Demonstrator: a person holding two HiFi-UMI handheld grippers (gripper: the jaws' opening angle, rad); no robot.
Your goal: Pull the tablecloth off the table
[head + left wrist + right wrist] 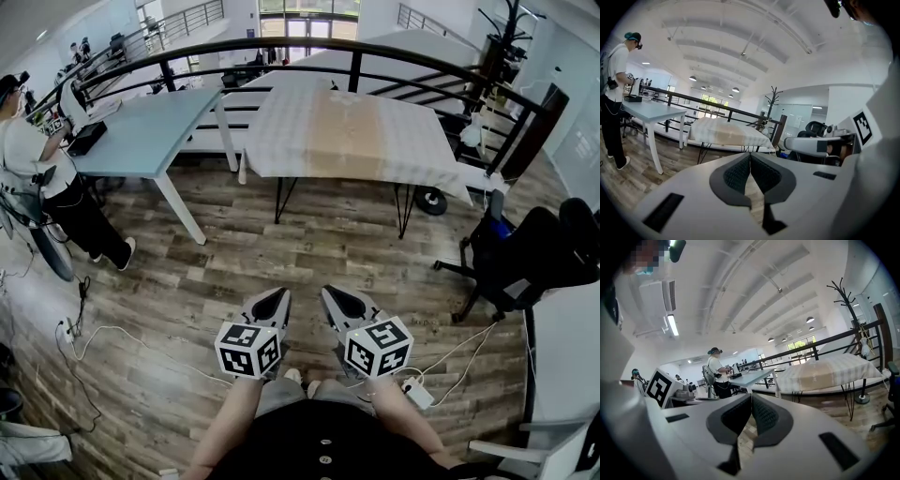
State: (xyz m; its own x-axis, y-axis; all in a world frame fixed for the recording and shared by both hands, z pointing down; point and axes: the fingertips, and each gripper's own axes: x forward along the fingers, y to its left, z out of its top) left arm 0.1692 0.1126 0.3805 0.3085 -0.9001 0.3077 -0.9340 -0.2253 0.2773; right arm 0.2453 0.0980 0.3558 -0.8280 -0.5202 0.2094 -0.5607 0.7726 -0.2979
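A pale striped tablecloth (352,131) with a tan band down its middle covers a table on thin black legs, far ahead across the wood floor. It also shows in the left gripper view as the tablecloth (726,133) and in the right gripper view as the tablecloth (829,371). My left gripper (277,298) and right gripper (330,296) are held close to my body, side by side, well short of the table. Both are shut with nothing between the jaws, as the left gripper (750,157) and right gripper (751,399) views show.
A light blue table (150,127) stands left of the covered one, with a person (37,178) at it. A black railing (281,52) runs behind both tables. A black office chair (534,253) sits at the right. White cables (103,333) lie on the floor.
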